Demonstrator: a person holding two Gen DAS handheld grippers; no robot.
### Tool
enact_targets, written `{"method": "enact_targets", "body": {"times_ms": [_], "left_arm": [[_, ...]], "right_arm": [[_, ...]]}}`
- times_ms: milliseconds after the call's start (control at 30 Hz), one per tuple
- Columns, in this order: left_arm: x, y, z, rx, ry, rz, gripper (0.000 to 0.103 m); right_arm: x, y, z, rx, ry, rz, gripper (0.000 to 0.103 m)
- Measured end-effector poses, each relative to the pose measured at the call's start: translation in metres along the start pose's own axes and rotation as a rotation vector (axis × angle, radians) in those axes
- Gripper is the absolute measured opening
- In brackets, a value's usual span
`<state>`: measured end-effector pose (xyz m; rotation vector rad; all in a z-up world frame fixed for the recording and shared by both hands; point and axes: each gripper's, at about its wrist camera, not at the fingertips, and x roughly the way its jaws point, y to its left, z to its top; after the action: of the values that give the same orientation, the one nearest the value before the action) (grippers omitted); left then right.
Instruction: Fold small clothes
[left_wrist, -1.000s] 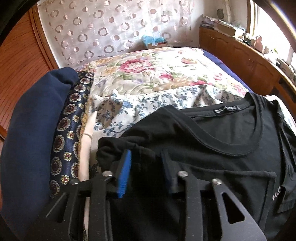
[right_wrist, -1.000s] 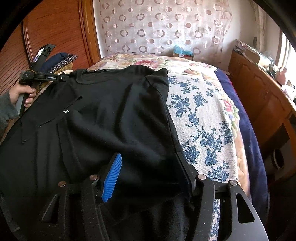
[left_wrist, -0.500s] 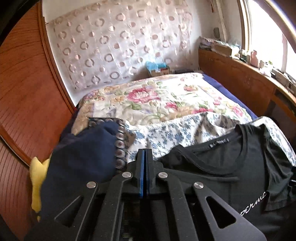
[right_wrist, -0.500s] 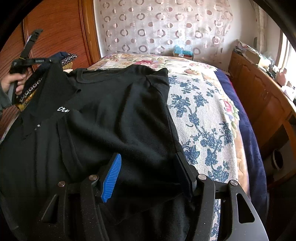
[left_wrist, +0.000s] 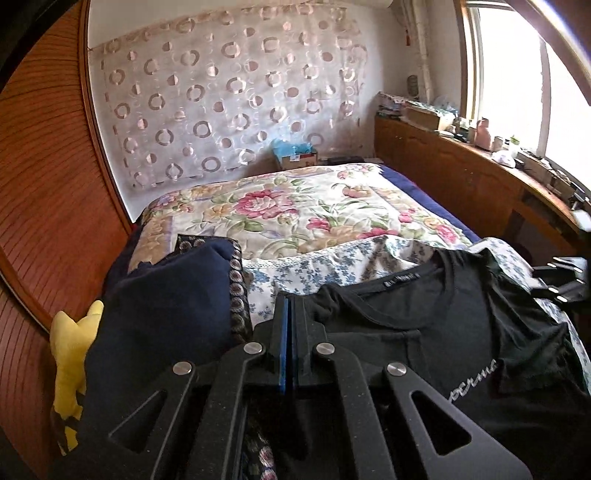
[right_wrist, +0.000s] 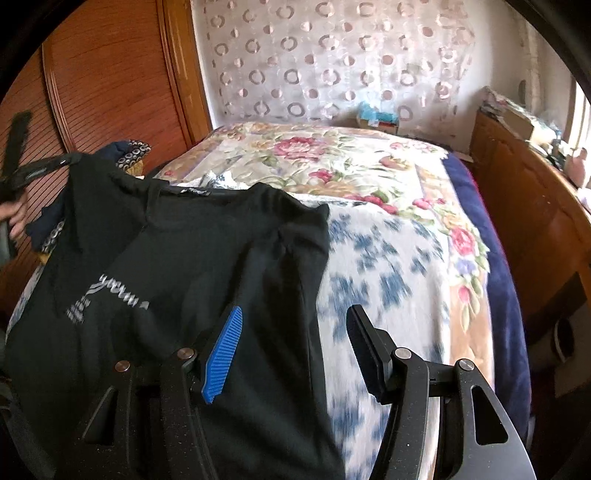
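Black T-shirt (right_wrist: 221, 258): spread on the bed (right_wrist: 388, 258), neckline toward the far end, white lettering facing up.

Left gripper (left_wrist: 287, 306): fingers closed on the T-shirt's shoulder corner, lifting it clear of the bed.

Right gripper (right_wrist: 291, 325): fingers apart, empty, above the T-shirt's right edge; blue pad over cloth, black finger over the blue-flowered sheet (right_wrist: 388, 295).

Navy cushion (left_wrist: 166, 317): left of the closed fingers.

The black left gripper with the blue pad (left_wrist: 287, 306) has its two fingers pressed tight together, pinching a bit of the black cotton T-shirt (left_wrist: 424, 332); a hand (right_wrist: 14, 216) holds it up high; the black right gripper (right_wrist: 295, 343) has its fingers spread wide, gripping nothing.
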<state>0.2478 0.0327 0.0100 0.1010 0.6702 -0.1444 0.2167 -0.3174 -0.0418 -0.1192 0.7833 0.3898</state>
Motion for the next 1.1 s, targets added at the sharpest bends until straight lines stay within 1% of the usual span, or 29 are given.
{"method": "enact_targets", "body": {"times_ms": [100,267,500,533,567,633,700,800,900,1000,1100], "left_arm": [[-0.005,-0.002,-0.009,-0.004,-0.003,-0.020,0.002],[-0.017,-0.006,-0.027,-0.007,-0.009,-0.048,0.002],[-0.024,-0.009,-0.048,-0.021,-0.003,-0.077,0.002],[-0.026,-0.010,-0.054,-0.027,-0.005,-0.083,0.002],[-0.028,-0.011,-0.056,-0.031,-0.005,-0.086,0.002],[-0.035,-0.011,-0.063,-0.036,-0.014,-0.092,0.002],[-0.046,-0.012,-0.069,-0.040,-0.030,-0.093,0.002],[-0.066,-0.010,-0.075,-0.054,-0.061,-0.094,0.002],[-0.092,-0.009,-0.084,-0.065,-0.097,-0.093,0.002],[-0.113,-0.003,-0.096,-0.075,-0.121,-0.095,0.002],[-0.131,-0.002,-0.109,-0.085,-0.140,-0.086,0.002]], "right_arm": [[0.033,0.001,0.017,-0.013,0.058,-0.007,0.061],[0.071,-0.001,0.028,-0.014,0.124,-0.057,0.061],[0.076,-0.002,0.040,0.039,0.111,-0.064,0.060],[0.075,0.000,0.040,0.042,0.108,-0.067,0.052],[0.074,0.003,0.040,0.039,0.104,-0.059,0.032],[0.070,0.011,0.036,0.033,0.110,-0.008,0.007],[0.056,0.019,0.034,0.008,0.064,-0.021,0.007],[0.011,0.035,0.030,0.002,-0.062,0.004,0.007],[-0.034,0.049,0.018,-0.011,-0.158,0.018,0.006],[-0.076,0.062,-0.002,-0.028,-0.221,0.023,0.006],[-0.108,0.071,-0.027,-0.041,-0.253,0.021,0.006]]}}
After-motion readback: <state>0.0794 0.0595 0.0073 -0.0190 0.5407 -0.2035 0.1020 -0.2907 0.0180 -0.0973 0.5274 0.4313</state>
